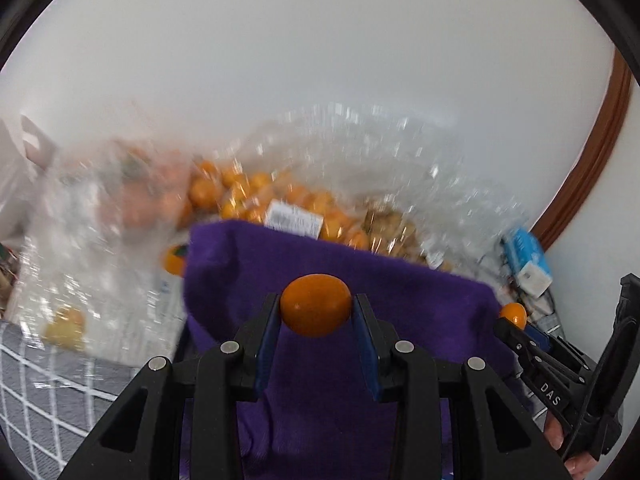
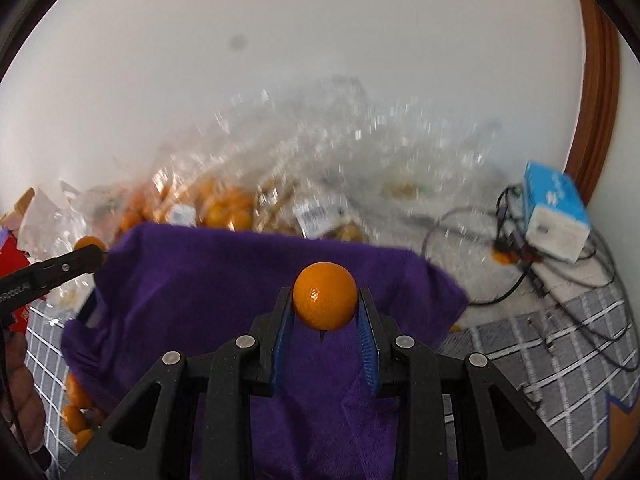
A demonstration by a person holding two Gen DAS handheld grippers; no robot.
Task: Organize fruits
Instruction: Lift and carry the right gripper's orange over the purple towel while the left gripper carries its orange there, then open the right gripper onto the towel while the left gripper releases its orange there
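Left wrist view first: the left gripper (image 1: 316, 306) is clenched on a small orange fruit (image 1: 315, 305), 1 blue-padded finger pressed against each side of it. It hangs right above the purple cloth (image 1: 400, 280), which fills the lower middle of the view. Just behind the cloth sit clear plastic bags (image 1: 248, 196), blurred, packed with more small orange fruits, with a white label (image 1: 294, 218) showing at the cloth's far edge. At the cloth's right edge the right gripper (image 1: 514, 320) comes in, gripping its own orange (image 1: 513, 314). Beyond that corner of the cloth lies a blue and white box (image 1: 526, 258). A grey checked sheet (image 1: 44, 380) spreads to the cloth's left.

Over to the right wrist view: the right gripper (image 2: 325, 304) is clamped on a round orange (image 2: 325, 295), again directly over the purple cloth (image 2: 192, 280). At the cloth's left edge, the left gripper (image 2: 86, 254) pokes in holding its fruit (image 2: 90, 242). Blurred bags of oranges (image 2: 224, 204) crowd the cloth's far side. Loose oranges (image 2: 76, 416) lie at the cloth's lower-left corner. To the cloth's right, black cables (image 2: 520, 264) trail across the grey checked sheet (image 2: 560, 344) towards the blue and white box (image 2: 556, 216).
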